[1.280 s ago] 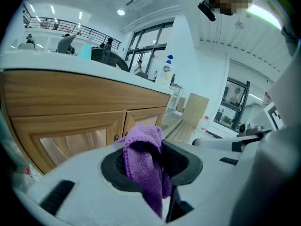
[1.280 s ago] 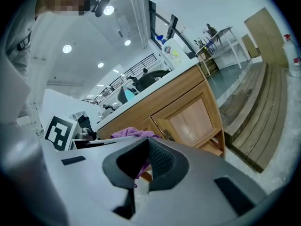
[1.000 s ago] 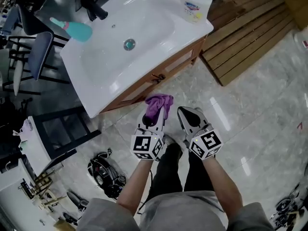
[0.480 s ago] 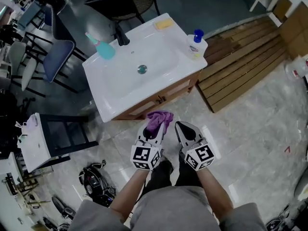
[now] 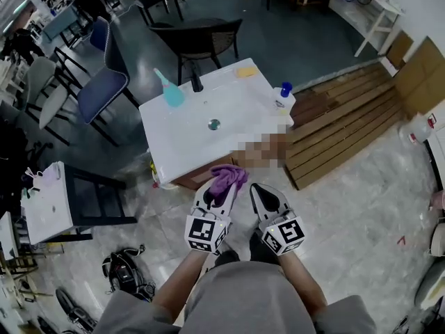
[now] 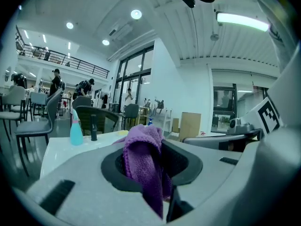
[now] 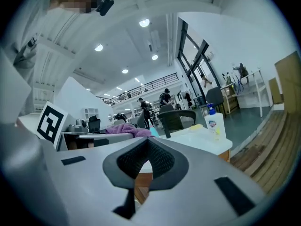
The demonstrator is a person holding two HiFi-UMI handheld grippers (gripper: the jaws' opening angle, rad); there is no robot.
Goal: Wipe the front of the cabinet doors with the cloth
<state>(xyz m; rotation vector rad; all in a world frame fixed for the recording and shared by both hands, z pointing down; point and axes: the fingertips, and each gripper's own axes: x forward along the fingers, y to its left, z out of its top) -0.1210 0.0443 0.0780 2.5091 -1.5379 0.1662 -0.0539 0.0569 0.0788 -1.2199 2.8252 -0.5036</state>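
Clamping cloth in left tool, bunched at tip | right tool closed, empty

Left gripper clamped on purple cloth (bunched upward); teal spray bottle beyond, on white countertop

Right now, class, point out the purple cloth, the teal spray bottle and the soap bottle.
purple cloth (image 6: pixel 141 159): left gripper view, on its bunched middle fold.
teal spray bottle (image 5: pixel 173 96): head view, on its body.
soap bottle (image 7: pixel 214 124): right gripper view, on its label.
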